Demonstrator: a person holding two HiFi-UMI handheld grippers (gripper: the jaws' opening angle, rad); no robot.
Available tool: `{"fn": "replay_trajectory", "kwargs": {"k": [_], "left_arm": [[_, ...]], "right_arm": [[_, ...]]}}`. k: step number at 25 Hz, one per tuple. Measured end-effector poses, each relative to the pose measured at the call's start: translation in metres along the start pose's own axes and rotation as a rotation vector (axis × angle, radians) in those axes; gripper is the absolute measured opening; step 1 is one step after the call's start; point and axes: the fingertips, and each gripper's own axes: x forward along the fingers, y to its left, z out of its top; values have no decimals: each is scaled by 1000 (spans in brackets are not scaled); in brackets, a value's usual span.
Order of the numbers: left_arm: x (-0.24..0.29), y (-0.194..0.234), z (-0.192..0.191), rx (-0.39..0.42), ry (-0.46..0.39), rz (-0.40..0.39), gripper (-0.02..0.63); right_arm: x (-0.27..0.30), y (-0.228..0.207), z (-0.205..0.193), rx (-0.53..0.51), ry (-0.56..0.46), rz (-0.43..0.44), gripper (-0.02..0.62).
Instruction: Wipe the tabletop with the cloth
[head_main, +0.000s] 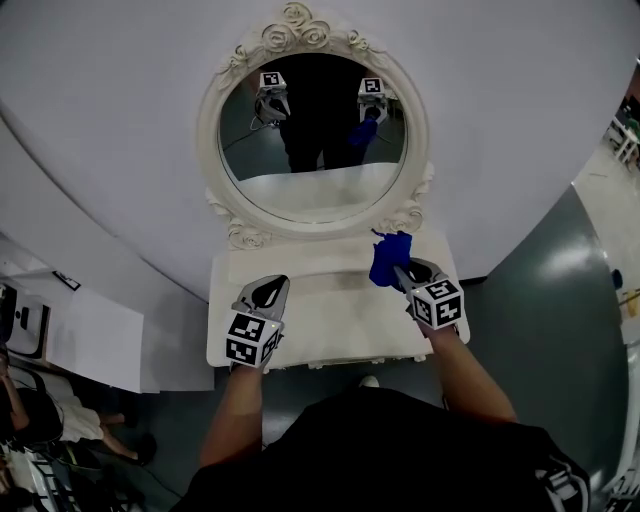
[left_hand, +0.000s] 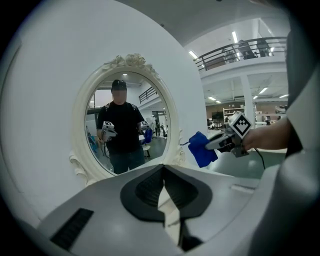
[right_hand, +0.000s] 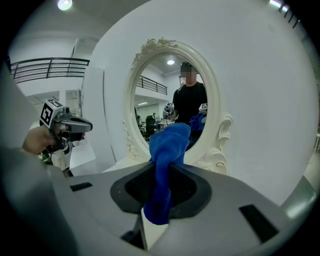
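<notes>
The right tool (head_main: 400, 272) clamps the blue cloth (head_main: 389, 258), which bunches out past its tips over the white tabletop's (head_main: 330, 320) right rear (just before the mirror (head_main: 315, 130)). The left tool (head_main: 268, 292), closed and empty, hangs over the left side.
</notes>
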Motion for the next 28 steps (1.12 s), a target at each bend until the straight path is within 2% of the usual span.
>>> {"fn": "replay_trajectory", "kwargs": {"k": [11, 20, 28], "left_arm": [[58, -10, 8, -24, 36, 29, 9], [65, -11, 19, -20, 15, 18, 9], [62, -3, 24, -8, -16, -18, 9]], "right_arm": [[26, -48, -4, 2, 27, 59, 58], [32, -52, 6, -1, 13, 57, 58], [28, -47, 12, 1, 13, 20, 58]]}}
